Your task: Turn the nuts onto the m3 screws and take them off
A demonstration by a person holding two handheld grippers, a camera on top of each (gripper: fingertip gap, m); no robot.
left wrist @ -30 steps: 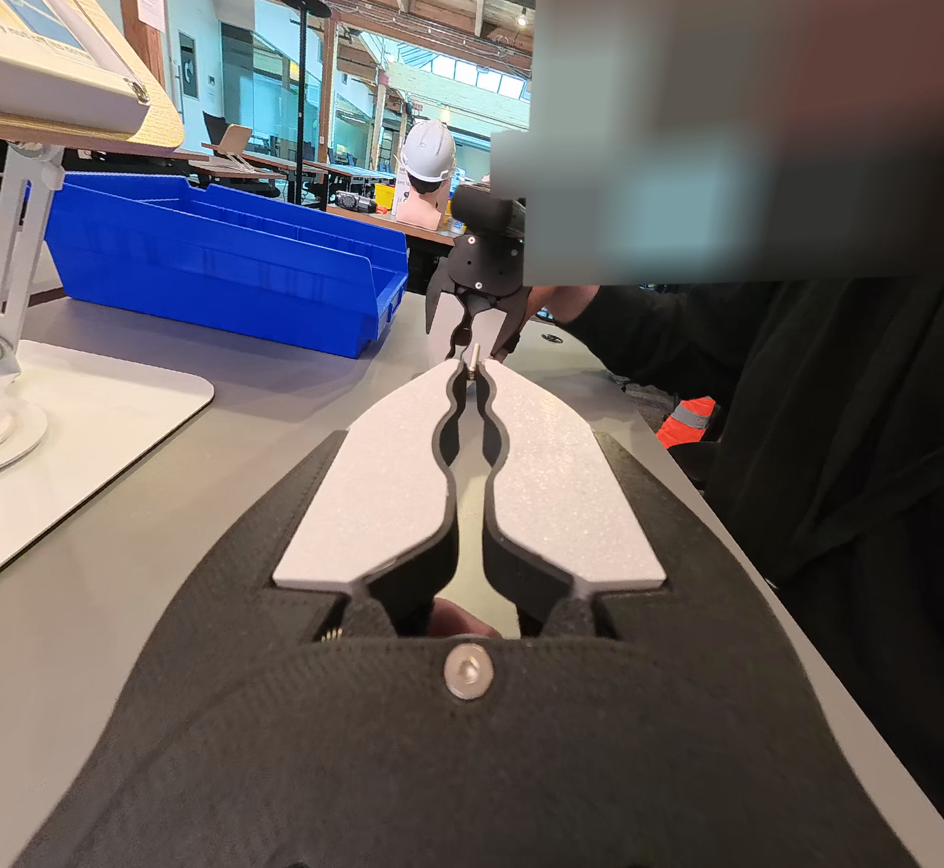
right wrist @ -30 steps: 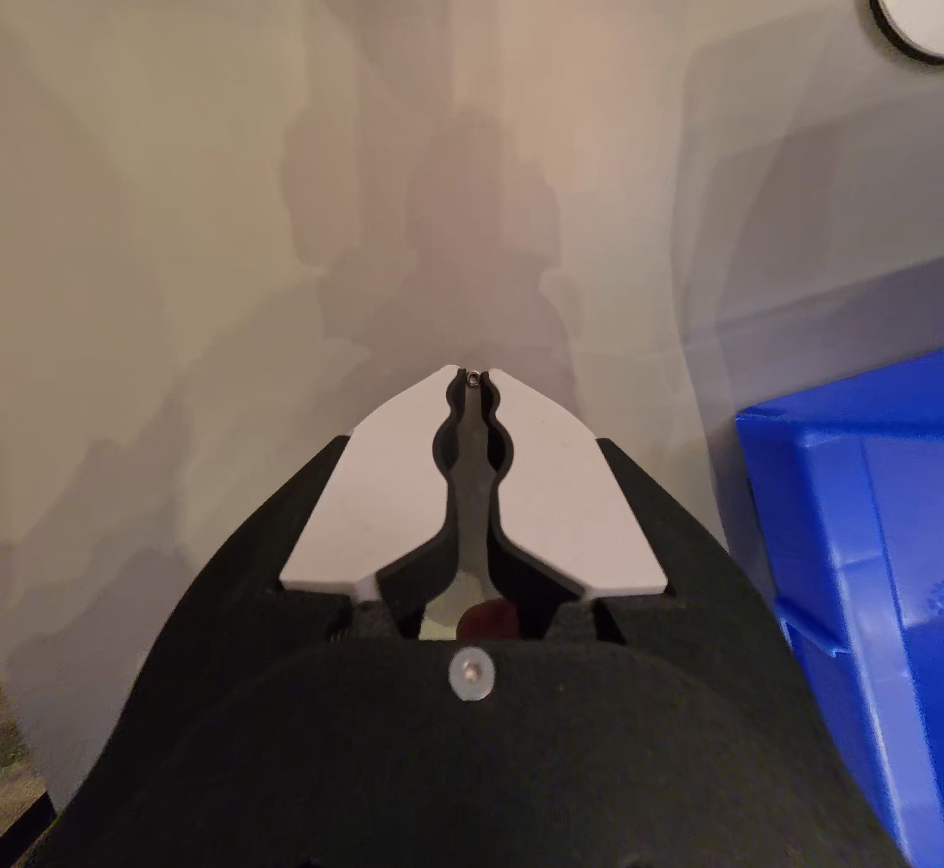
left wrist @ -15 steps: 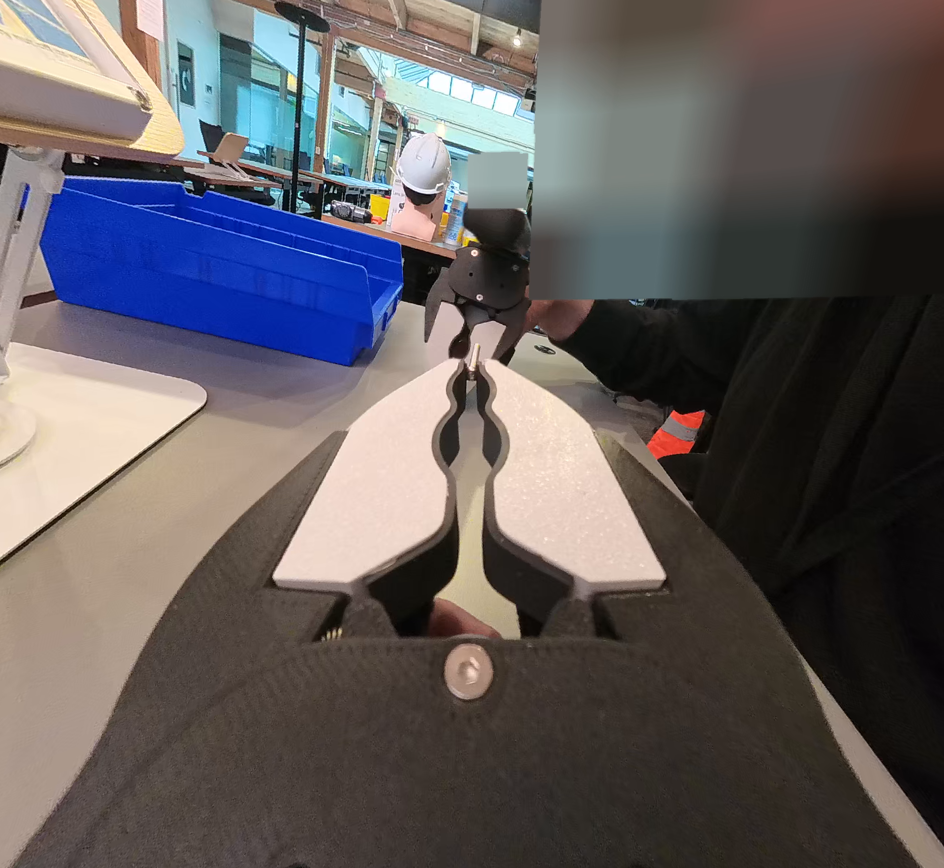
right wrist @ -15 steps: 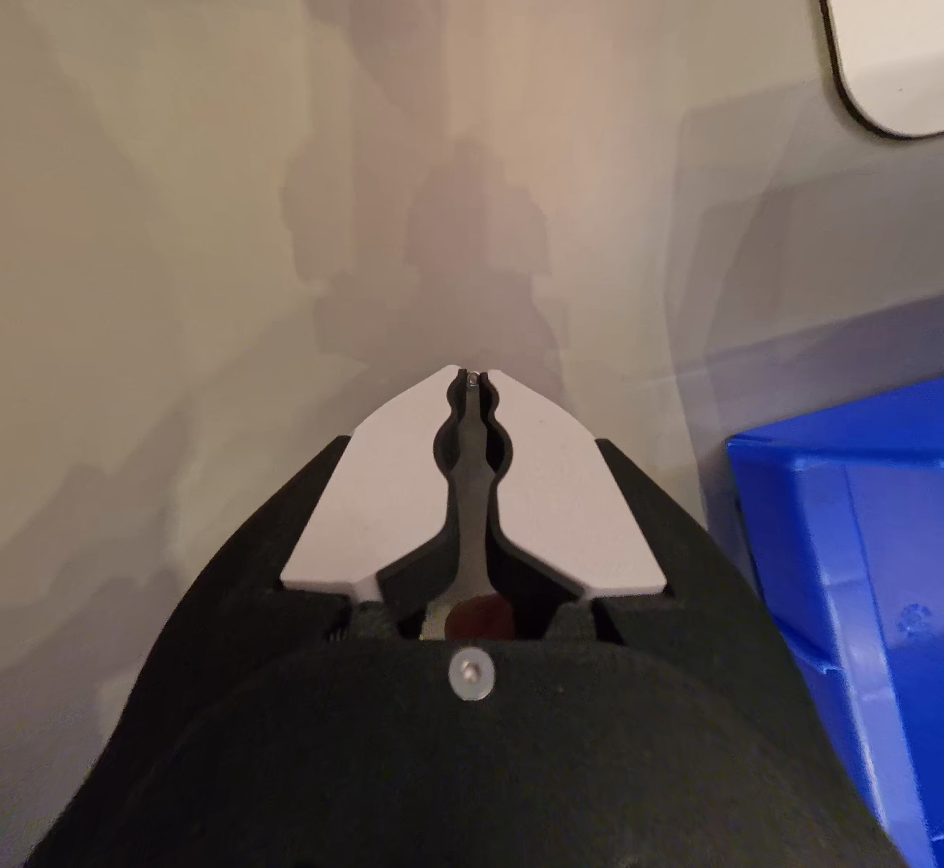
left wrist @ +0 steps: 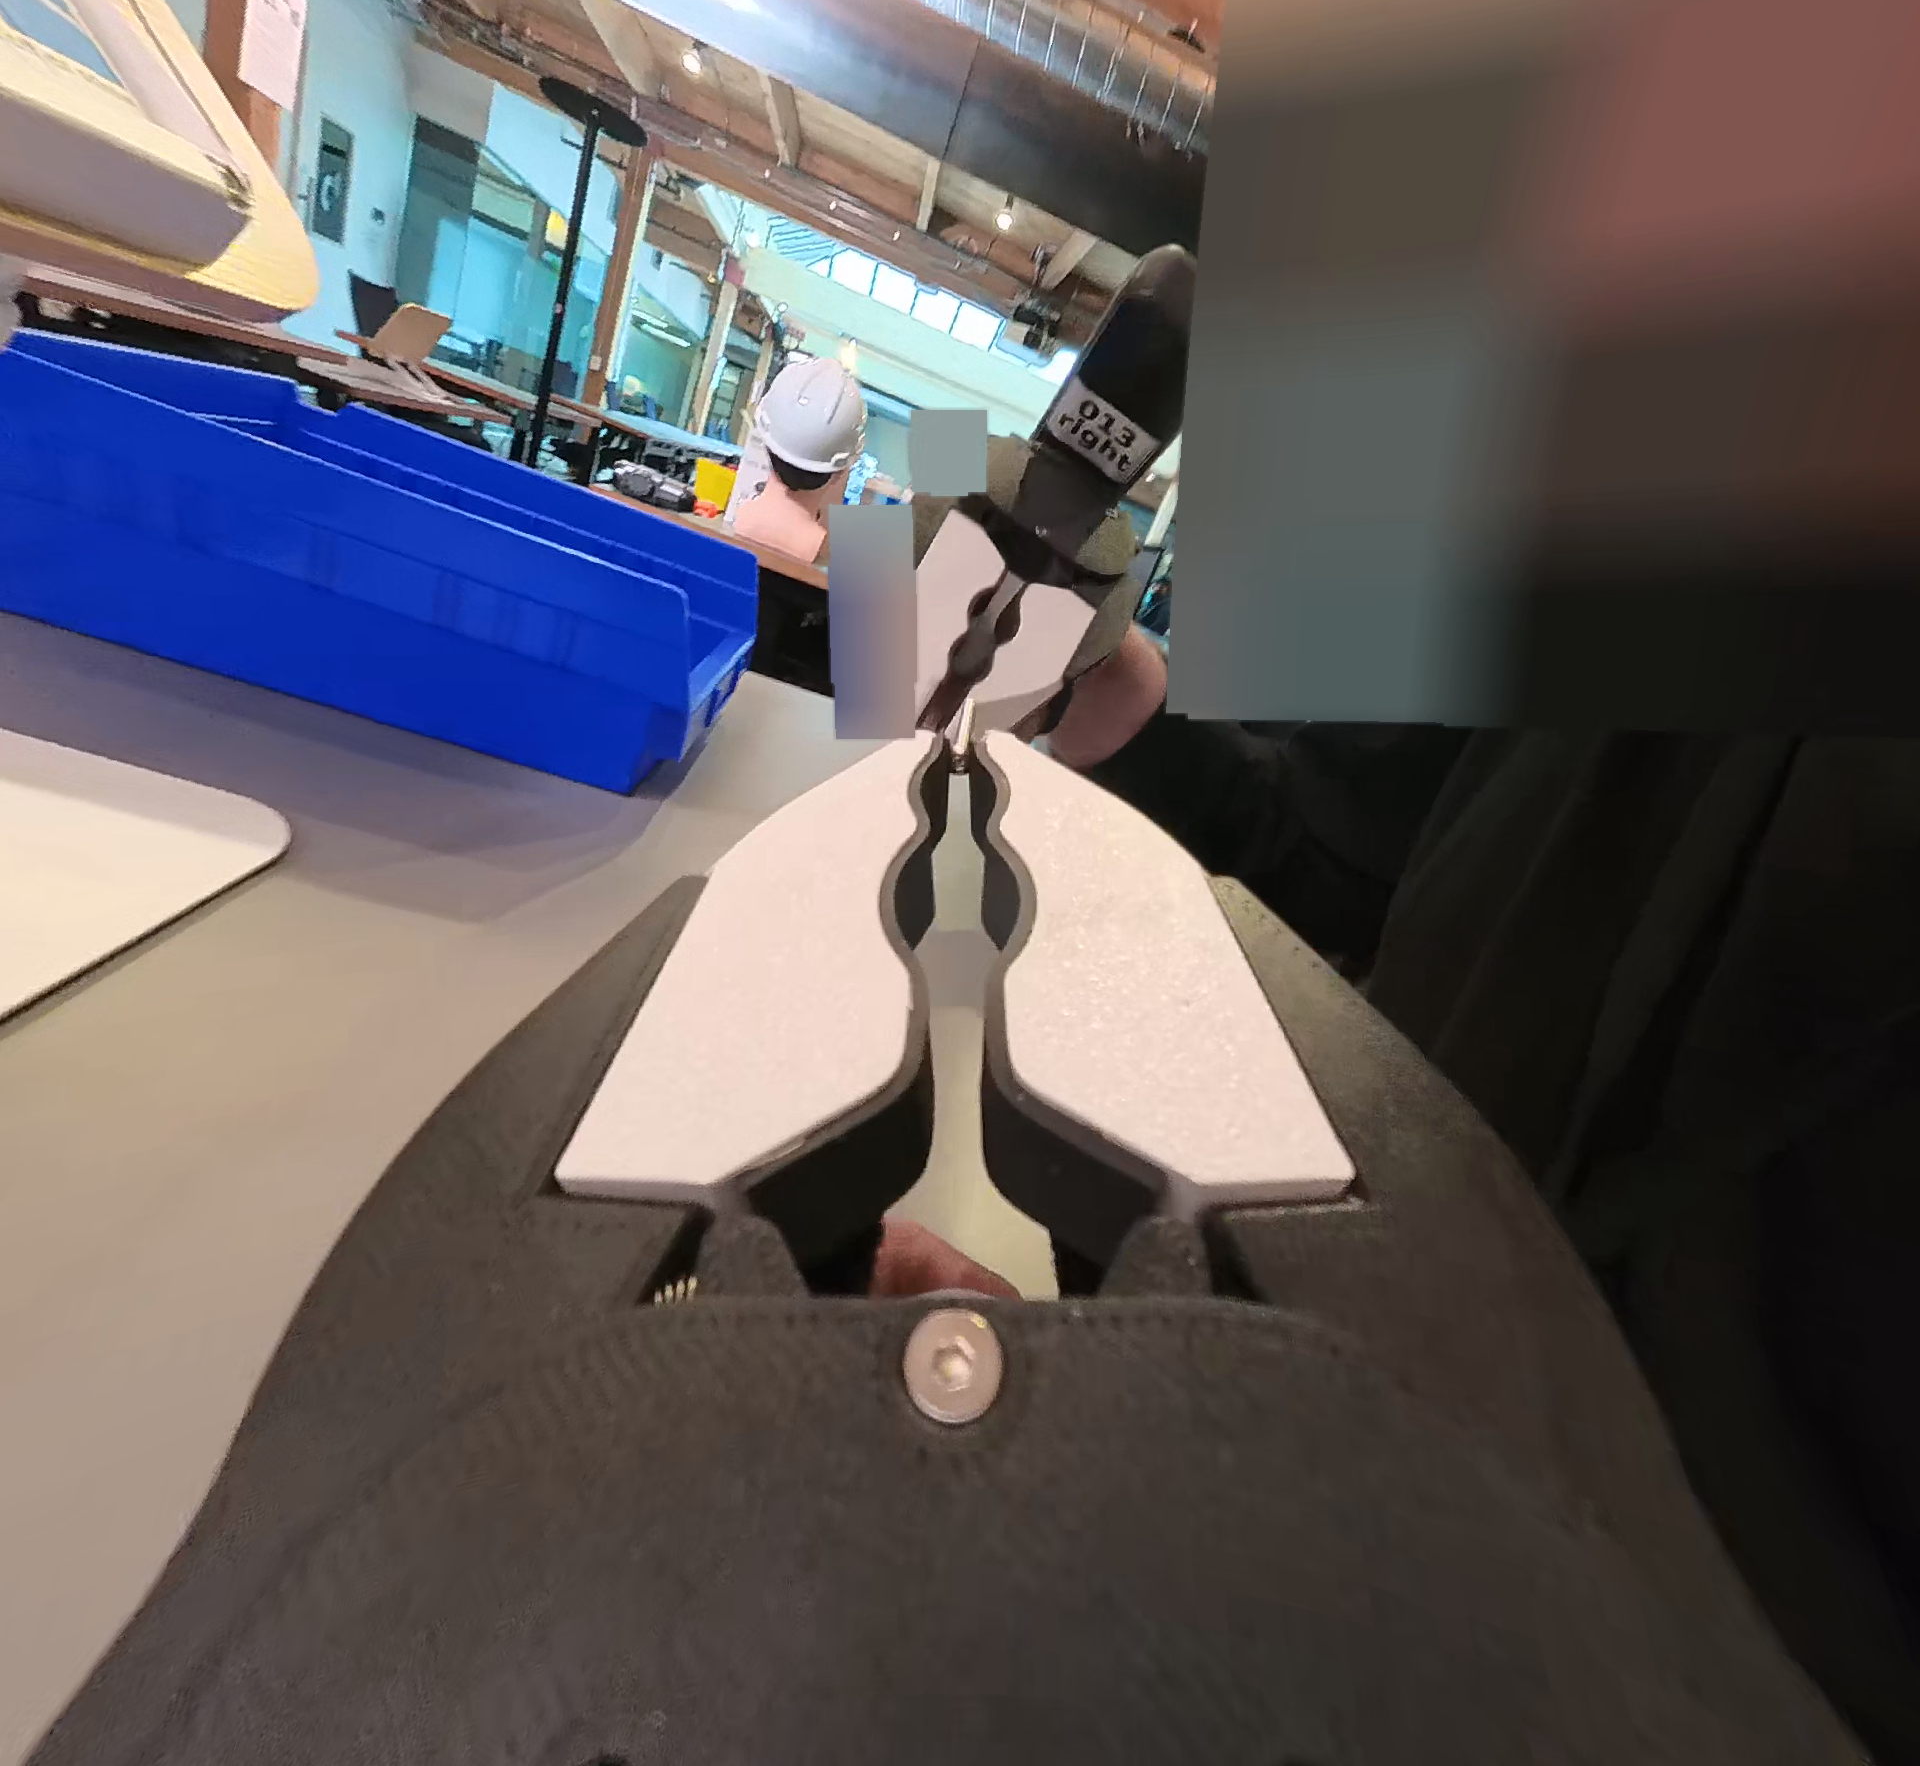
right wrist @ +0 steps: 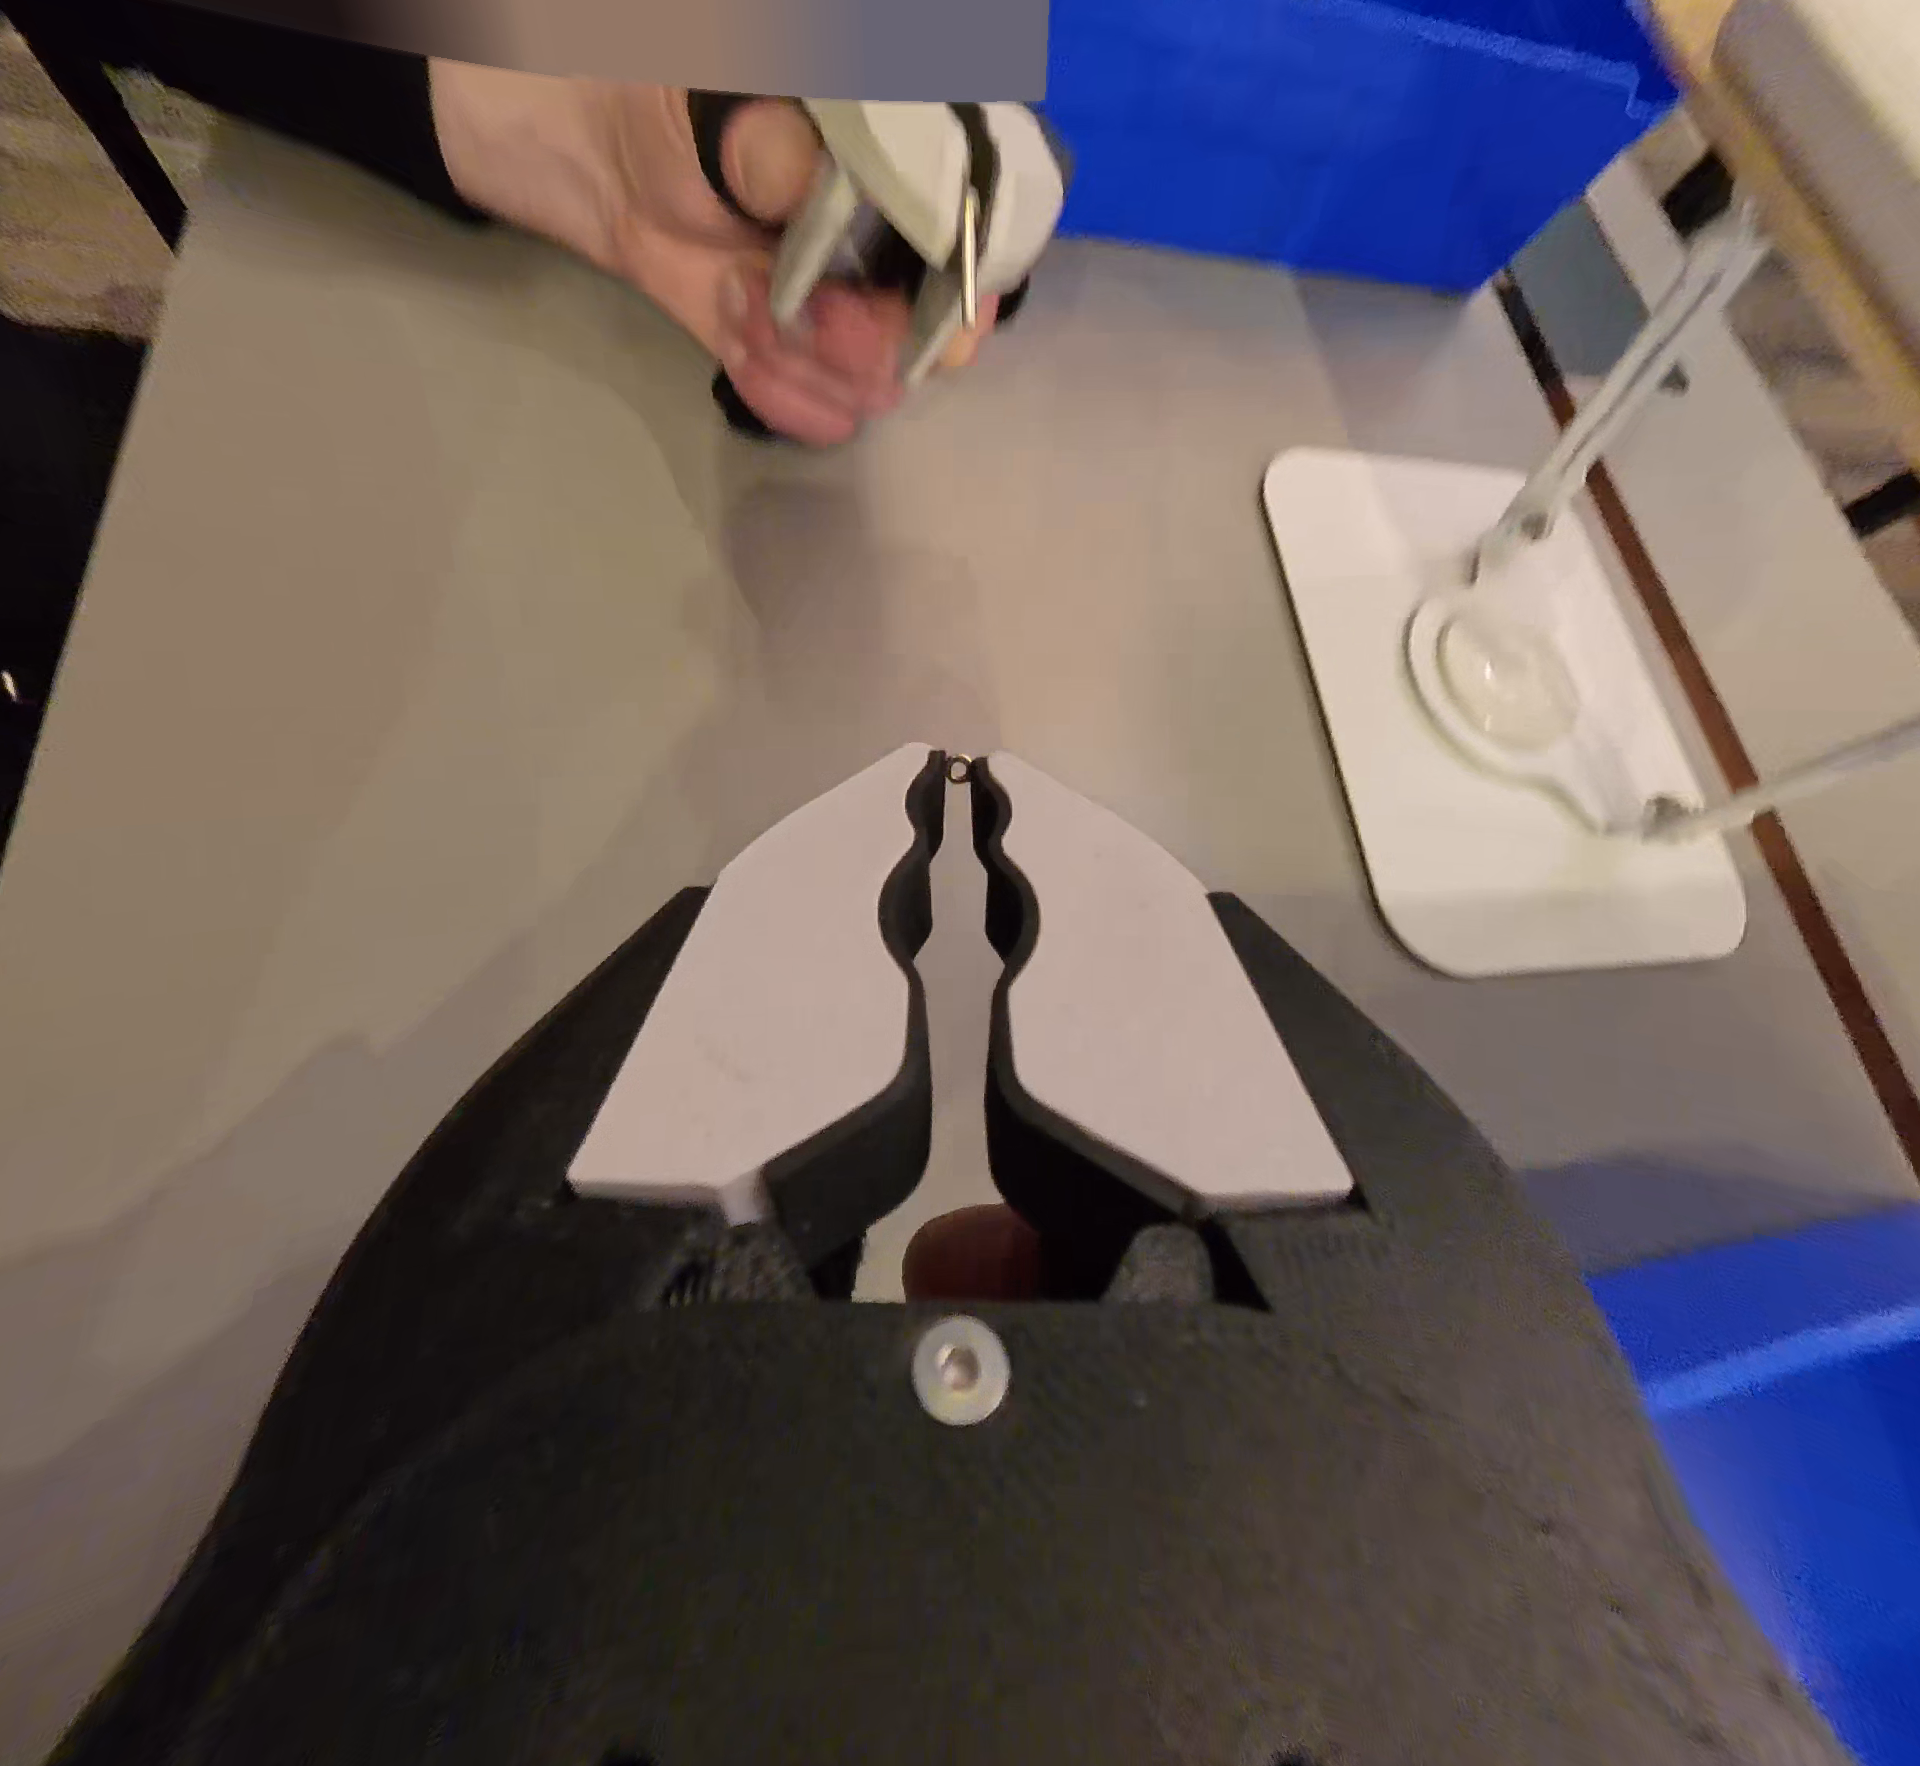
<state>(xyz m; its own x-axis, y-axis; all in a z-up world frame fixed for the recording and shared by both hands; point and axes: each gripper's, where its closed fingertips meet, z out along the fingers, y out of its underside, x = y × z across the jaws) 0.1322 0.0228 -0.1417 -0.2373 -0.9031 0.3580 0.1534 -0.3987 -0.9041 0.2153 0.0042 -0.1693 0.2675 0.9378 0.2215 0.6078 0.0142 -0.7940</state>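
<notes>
I am pinching the small silver m3 screw (left wrist: 964, 737) upright in my nearly closed left gripper (left wrist: 960, 752), while my right gripper (right wrist: 960, 767) is clamping the tiny dark ring-shaped nut (right wrist: 960, 769) at its tips. I judge the two are apart, so next I am needing to line the nut's hole up over the screw tip above the grey table (right wrist: 520, 677) and start turning.

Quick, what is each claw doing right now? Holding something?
Left claw: shut on the screw, pinched at its very tip.
Right claw: shut on the nut, a tiny ring at its tip.
</notes>
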